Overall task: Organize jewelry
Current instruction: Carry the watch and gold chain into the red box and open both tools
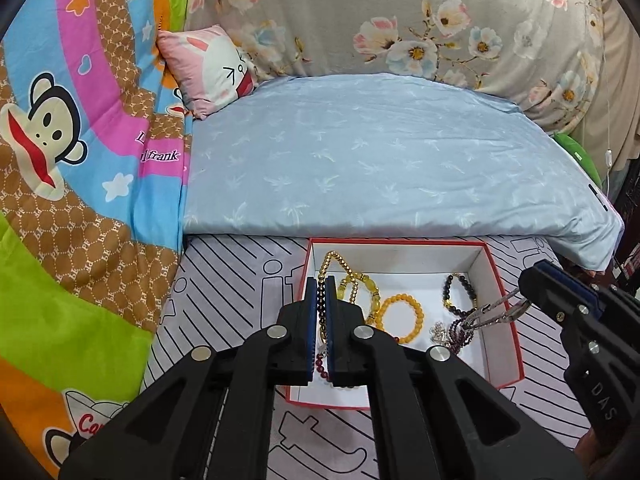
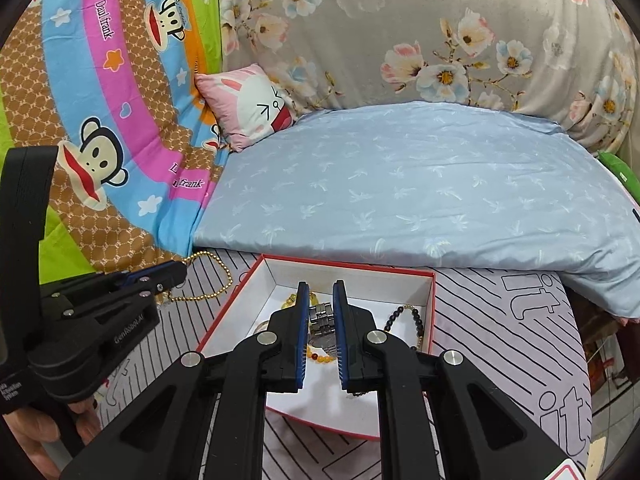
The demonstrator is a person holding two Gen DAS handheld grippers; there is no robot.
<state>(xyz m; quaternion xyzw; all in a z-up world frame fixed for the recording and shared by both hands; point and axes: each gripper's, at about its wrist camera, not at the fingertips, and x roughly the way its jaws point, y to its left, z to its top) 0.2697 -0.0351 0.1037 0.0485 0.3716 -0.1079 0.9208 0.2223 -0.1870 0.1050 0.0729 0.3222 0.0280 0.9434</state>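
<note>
A red-rimmed white box (image 1: 502,320) lies on the striped mat, holding a yellow bead bracelet (image 1: 400,316), a dark bead bracelet (image 1: 460,292) and dark red beads (image 1: 320,364). My left gripper (image 1: 320,280) is shut on a gold bead chain (image 1: 332,260). In the right wrist view that chain (image 2: 212,276) dangles from the left gripper (image 2: 182,270), left of the box (image 2: 228,308). My right gripper (image 2: 321,286) is shut on a silver watch (image 2: 322,320) above the box. The left wrist view shows the watch band (image 1: 492,312) hanging from the right gripper (image 1: 524,280).
A folded light blue quilt (image 1: 380,160) lies just behind the box. A monkey-print blanket (image 1: 80,160) rises on the left, with a pink pillow (image 1: 216,68) and a floral cover (image 1: 400,12) behind. A hand (image 2: 40,440) grips the left handle. The mat's edge drops off at right (image 2: 576,360).
</note>
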